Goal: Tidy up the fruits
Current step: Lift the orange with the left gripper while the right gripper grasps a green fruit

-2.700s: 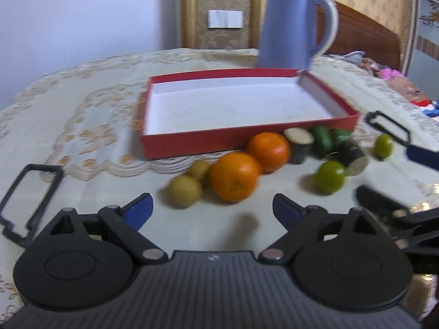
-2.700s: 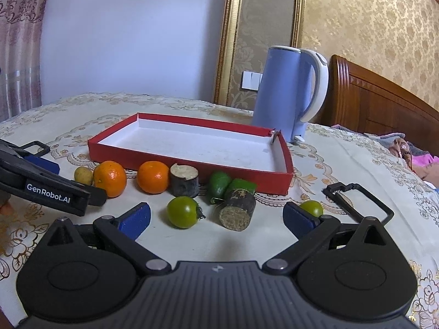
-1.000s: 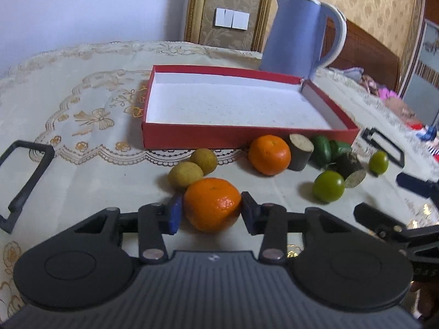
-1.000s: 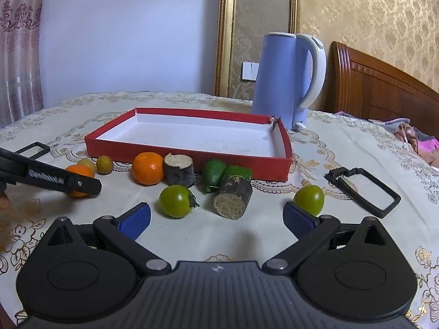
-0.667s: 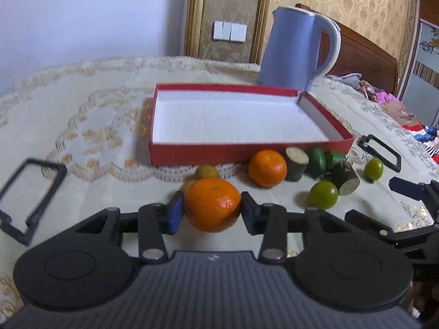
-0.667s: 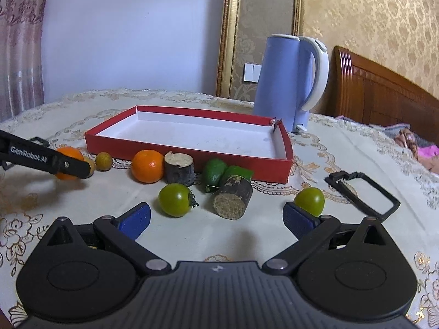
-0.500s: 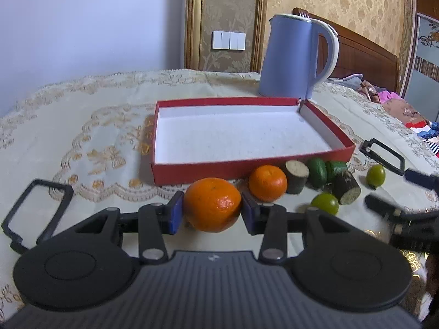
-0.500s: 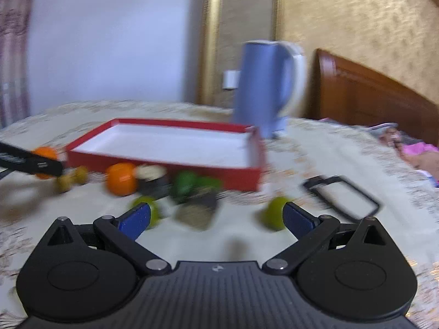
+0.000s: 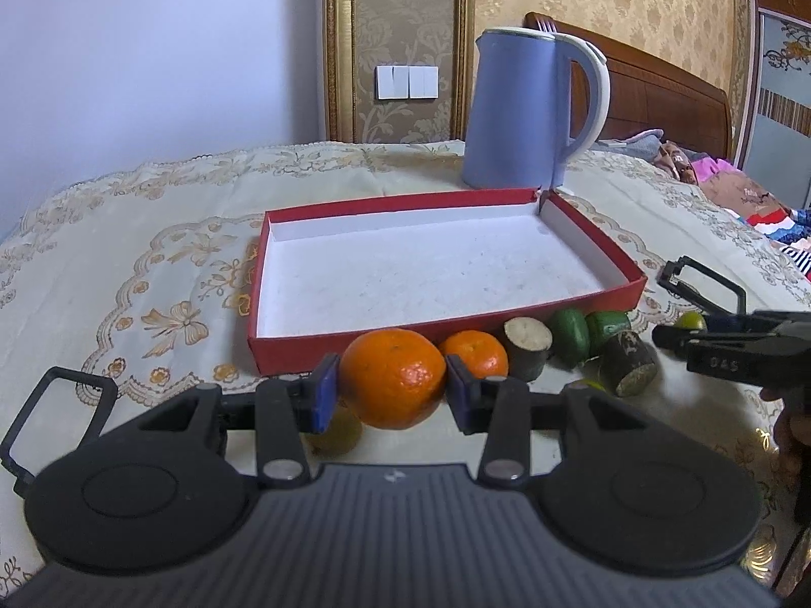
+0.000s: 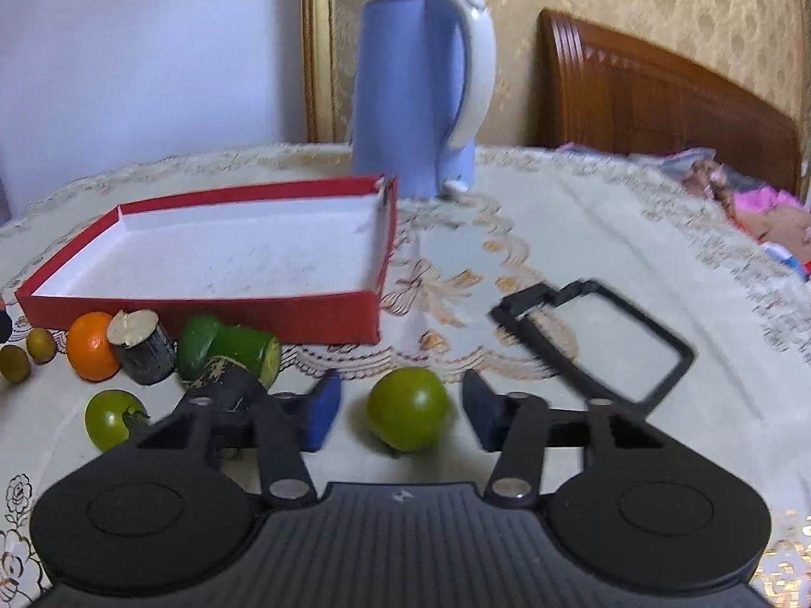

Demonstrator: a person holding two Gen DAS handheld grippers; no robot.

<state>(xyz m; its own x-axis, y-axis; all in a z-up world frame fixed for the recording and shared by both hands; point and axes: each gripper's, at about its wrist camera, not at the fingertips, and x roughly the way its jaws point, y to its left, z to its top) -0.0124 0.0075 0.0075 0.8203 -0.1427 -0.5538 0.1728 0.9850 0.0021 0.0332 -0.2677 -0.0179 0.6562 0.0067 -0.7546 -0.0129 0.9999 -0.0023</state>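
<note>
My left gripper [image 9: 390, 392] is shut on a large orange [image 9: 393, 377] and holds it off the cloth, just in front of the near wall of the red box [image 9: 628, 283], whose white floor is bare. My right gripper [image 10: 400, 418] is closing: a green tomato [image 10: 408, 415] sits on the cloth between its blue pads [image 10: 324, 413], with a small gap on each side. In the left wrist view the right gripper [image 9: 709, 339] shows at the right edge. A second orange [image 10: 91, 344] and a second green tomato [image 10: 111, 418] lie left of it.
Along the box's front lie two brown cane pieces [image 9: 527, 347] [image 9: 628, 362], green fruit pieces [image 10: 228, 349] and two small yellow-green fruits [image 10: 40, 344]. A blue kettle [image 10: 420, 91] stands behind the box's far right corner. A bed with clothes lies beyond the table's right edge.
My left gripper has lifted the orange off the cloth and brought it up to the box's front. My right gripper has swung right to the lone green tomato and narrowed around it.
</note>
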